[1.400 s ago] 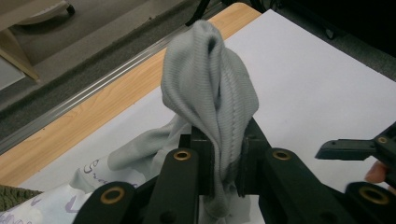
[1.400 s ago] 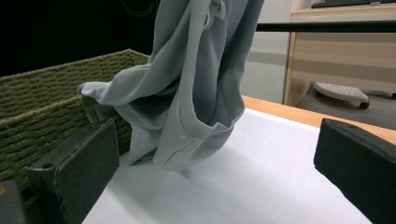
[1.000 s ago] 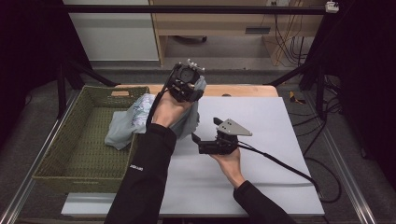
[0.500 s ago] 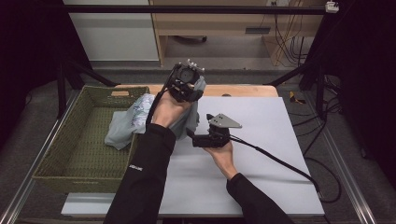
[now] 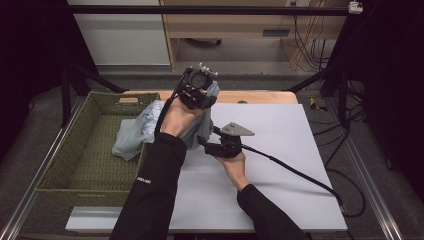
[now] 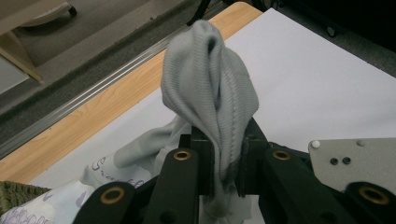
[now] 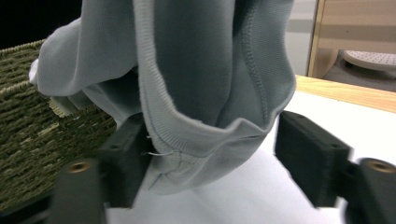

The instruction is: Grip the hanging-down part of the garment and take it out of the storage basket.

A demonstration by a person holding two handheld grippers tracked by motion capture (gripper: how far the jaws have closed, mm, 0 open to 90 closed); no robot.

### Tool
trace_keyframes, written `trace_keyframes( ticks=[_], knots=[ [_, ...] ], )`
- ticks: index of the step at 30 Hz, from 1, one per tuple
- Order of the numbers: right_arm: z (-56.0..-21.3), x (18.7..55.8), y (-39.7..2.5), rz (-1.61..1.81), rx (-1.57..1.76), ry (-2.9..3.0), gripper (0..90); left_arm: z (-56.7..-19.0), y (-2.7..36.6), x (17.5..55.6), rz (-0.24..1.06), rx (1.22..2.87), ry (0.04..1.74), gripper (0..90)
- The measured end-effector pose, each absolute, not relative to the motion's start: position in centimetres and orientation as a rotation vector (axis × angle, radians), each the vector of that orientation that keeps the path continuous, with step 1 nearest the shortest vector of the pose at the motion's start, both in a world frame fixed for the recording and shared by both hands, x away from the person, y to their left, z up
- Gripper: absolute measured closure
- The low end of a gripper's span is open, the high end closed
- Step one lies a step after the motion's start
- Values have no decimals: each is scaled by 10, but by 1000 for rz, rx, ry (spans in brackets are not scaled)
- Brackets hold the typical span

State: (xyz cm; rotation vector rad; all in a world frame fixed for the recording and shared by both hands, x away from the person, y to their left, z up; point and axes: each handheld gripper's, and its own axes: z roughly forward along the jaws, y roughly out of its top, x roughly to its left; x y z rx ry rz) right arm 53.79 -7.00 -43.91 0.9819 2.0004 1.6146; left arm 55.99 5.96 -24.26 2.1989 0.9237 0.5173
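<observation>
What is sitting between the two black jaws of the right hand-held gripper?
A hanging fold of the grey garment, its ribbed hem drooping into the gap between the open jaws of the right hand-held gripper. The right gripper view shows this.

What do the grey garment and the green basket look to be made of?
Grey garment: soft knit fabric, matte, probably cotton jersey; fine ribbing and a stitched hem show, and it folds limply where the left gripper pinches it. Green basket: woven fibre or wicker, rough and matte, with a visible weave.

The grey ribbed garment [image 6: 210, 93] hung bunched, lifted above the white surface [image 5: 300, 150]. Its lower part trailed into the woven basket [image 5: 75, 150], apparently over a patterned cloth [image 5: 150, 117].
</observation>
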Motion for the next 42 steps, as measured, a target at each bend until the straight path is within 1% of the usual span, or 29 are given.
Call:
trace_keyframes(
  ticks=[1,3,6,7,8,9,12,20,32,37,39,42],
  knots=[
    [-439,538,-69,1598,941,2006,442,-243,59,560,515,2193,925,793],
    [-438,537,-67,1603,950,2015,536,-244,58,560,513,2197,926,793],
    [-436,535,-65,1611,934,2020,716,-244,57,560,513,2195,922,793],
    [-436,535,-65,1611,934,2020,716,-244,56,560,513,2196,921,793],
    [-434,533,-64,1604,950,2008,823,-244,57,560,516,2214,912,793],
    [-433,532,-65,1598,953,2018,838,-244,56,560,514,2201,920,793],
    [-431,531,-66,1590,954,2028,852,-244,58,559,516,2192,922,793],
    [-422,522,-75,1554,925,2003,858,-242,59,558,518,2184,925,793],
    [-412,505,-112,1569,909,1950,862,-241,56,557,522,2211,904,794],
    [-402,495,-127,1570,898,1916,864,-239,57,555,524,2218,897,794],
    [-394,490,-137,1557,887,1897,864,-240,55,554,520,2191,906,794],
    [-387,487,-146,1545,872,1879,864,-237,56,554,523,2220,885,794]
  ],
)
